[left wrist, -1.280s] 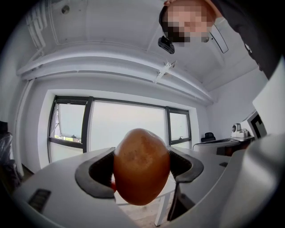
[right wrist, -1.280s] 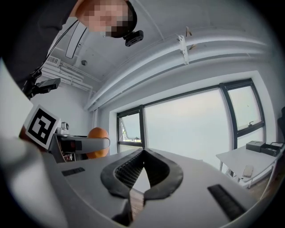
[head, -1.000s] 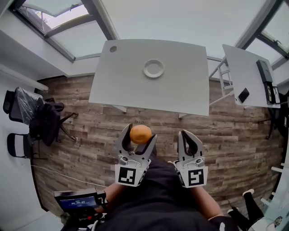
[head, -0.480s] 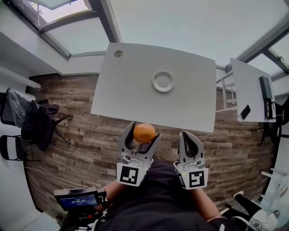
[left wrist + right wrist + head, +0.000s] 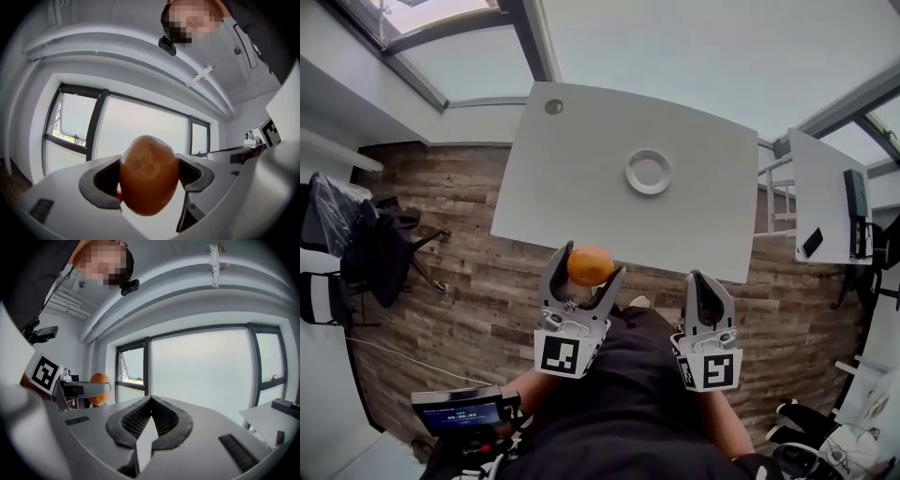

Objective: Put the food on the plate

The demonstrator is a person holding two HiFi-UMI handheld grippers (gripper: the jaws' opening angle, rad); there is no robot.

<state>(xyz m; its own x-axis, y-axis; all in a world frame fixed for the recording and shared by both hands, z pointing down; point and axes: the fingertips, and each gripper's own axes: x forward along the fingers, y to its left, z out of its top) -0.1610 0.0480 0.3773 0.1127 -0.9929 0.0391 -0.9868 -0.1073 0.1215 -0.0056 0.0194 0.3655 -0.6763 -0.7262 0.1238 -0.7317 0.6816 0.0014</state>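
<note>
A round orange (image 5: pixel 591 266) sits clamped in the left hand-held gripper (image 5: pixel 587 265), short of the surface (image 5: pixel 572 187). The white plate (image 5: pixel 649 172) lies flat mid-surface, well apart.

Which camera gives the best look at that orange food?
The left gripper view: the orange food fills its centre, clamped by the left gripper. The head view shows it small; the right gripper view, partly hidden.

- In the head view the table (image 5: pixel 581 187) is seen larger and nearer than before.
- Its near edge is now brought up to the orange (image 5: pixel 590 266) in the left gripper (image 5: pixel 587 265); earlier, floor was seen between them.
- The plate (image 5: pixel 648 172) is shifted lower and rightwards.
</note>
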